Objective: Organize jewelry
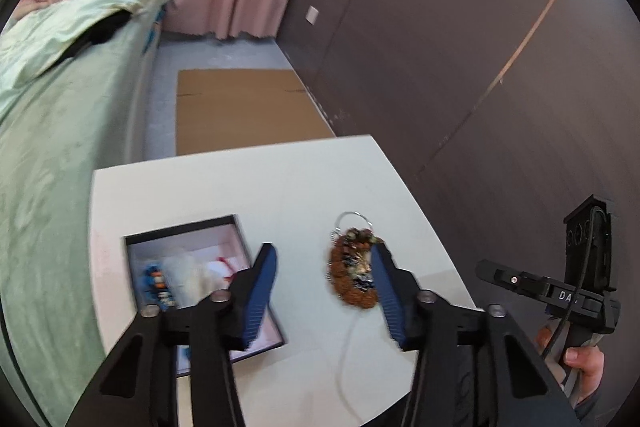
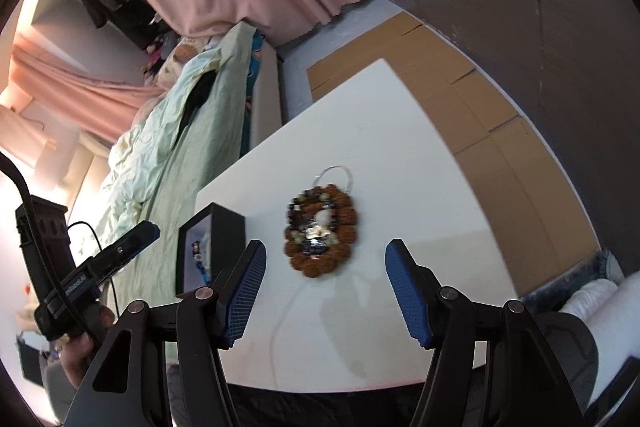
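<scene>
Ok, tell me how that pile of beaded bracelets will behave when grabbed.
The beaded bracelets look like loose strung loops, so they will probably sag and drape, not hold shape. Several lie heaped together, so some may slip free. The round beads could roll on the smooth white table.

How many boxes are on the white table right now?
1: a black open-topped square box at the left side of the white table, left of the brown bead bracelet pile. None other visible.

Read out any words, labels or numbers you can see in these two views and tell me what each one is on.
"DA", then cut off by a cable: white letters on the right gripper body, seen from the left wrist view.
White lettering on the left gripper body, in the right wrist view: too blurred to read.
Nothing readable on the jewelry box, the bead bracelets, the white table or the cardboard.
</scene>
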`<state>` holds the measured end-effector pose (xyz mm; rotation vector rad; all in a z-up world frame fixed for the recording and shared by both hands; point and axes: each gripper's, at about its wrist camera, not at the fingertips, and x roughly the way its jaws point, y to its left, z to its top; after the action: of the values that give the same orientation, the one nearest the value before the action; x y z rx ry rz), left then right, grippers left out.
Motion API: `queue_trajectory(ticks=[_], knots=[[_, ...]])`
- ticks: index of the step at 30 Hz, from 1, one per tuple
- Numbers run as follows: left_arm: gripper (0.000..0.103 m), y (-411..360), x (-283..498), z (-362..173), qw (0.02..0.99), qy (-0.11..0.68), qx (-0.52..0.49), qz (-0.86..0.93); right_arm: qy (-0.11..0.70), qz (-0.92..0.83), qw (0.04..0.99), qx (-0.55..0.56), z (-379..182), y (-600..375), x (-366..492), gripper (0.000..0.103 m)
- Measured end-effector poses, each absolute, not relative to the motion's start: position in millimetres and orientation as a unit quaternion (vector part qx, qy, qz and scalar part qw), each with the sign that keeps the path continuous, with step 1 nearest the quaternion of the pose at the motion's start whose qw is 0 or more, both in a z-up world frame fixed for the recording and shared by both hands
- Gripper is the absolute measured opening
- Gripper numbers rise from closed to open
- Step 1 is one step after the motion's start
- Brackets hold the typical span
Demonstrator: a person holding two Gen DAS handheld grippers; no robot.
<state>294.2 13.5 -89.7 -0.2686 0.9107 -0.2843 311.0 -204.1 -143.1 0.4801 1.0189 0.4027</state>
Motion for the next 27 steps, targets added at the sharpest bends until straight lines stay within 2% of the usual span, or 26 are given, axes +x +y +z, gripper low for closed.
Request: queue_trajectory(ticks=[18,19,22,27], knots=[[0.045,-63,355,-161,0.839,0.521,-0.024,-0.156,0.484,0.167,0.816,0.268,-196,-228,310,0.063],[0.044,-65,357,-166,0.836,0.527,-0.025,-0.152,0.485,0.165,0.816,0.270,-197,-230,311,0.063],[0.030,-67,362,-175,0.831,0.538,-0.022,-0.142,0.484,0.162,0.814,0.276,-199,-235,313,0.063],[0.022,-65,370,-182,0.827,0.547,-0.023,-0.132,0.485,0.167,0.812,0.277,-201,-232,318,0.063]])
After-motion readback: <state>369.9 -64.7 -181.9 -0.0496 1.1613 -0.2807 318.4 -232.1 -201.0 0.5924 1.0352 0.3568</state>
